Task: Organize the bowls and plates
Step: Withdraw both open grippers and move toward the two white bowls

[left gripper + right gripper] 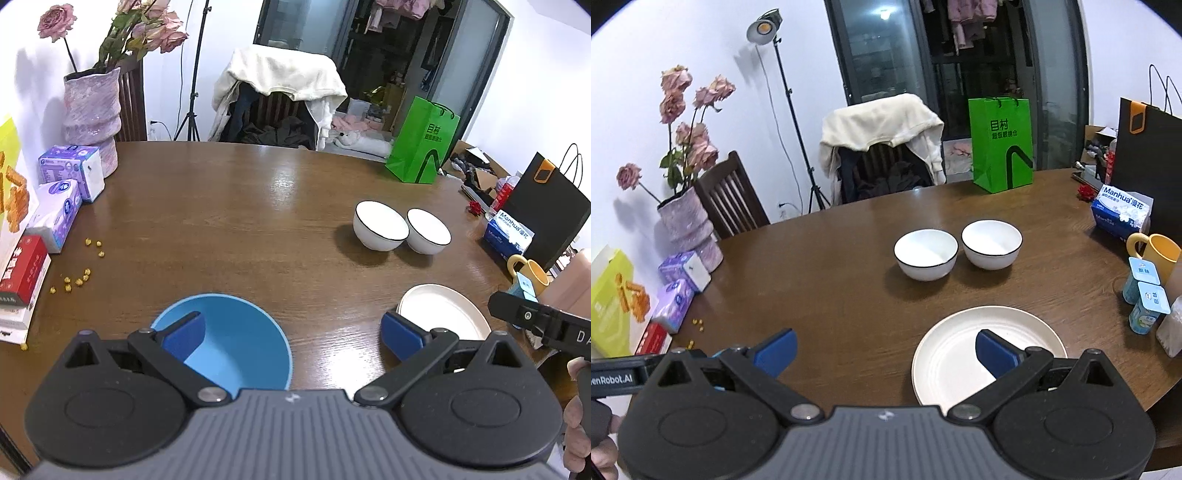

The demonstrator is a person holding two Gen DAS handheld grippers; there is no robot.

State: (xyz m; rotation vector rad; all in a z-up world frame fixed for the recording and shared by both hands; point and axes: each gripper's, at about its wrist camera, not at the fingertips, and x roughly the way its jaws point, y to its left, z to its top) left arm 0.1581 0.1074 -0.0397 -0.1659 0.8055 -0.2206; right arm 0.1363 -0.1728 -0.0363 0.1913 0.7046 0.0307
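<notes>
You are holding both tools low over the near edge of the table (831, 258), with nothing lifted yet, so the step in hand is judged to be the first pick among the dishes. The left gripper (291, 334) is hanging with its jaws spread wide, its left pad (186, 334) showing in front of the blue bowl (236, 332) and its right pad (400, 334) just beside the near rim of the plate (439, 310); whether either pad is touching a dish cannot be told from here. The right gripper (884, 350) is likewise standing released and grasping nothing, its right pad (995, 352) lying over the plate (960, 354) and its left pad (775, 350) over bare wood. The two white bowls (956, 249) are sitting rim to rim, near the table's middle and well apart from both tools. To do this step well, you are probably best off choosing one dish per tool: bringing one pad inside the rim and the other outside, closing on the wall and not on the curved base, and lifting level. Thin glazed rims are likely to slip, so closing squarely matters. Nesting one white bowl in the other seems the simplest gathering, with the blue bowl alongside and the plate placed separately.
</notes>
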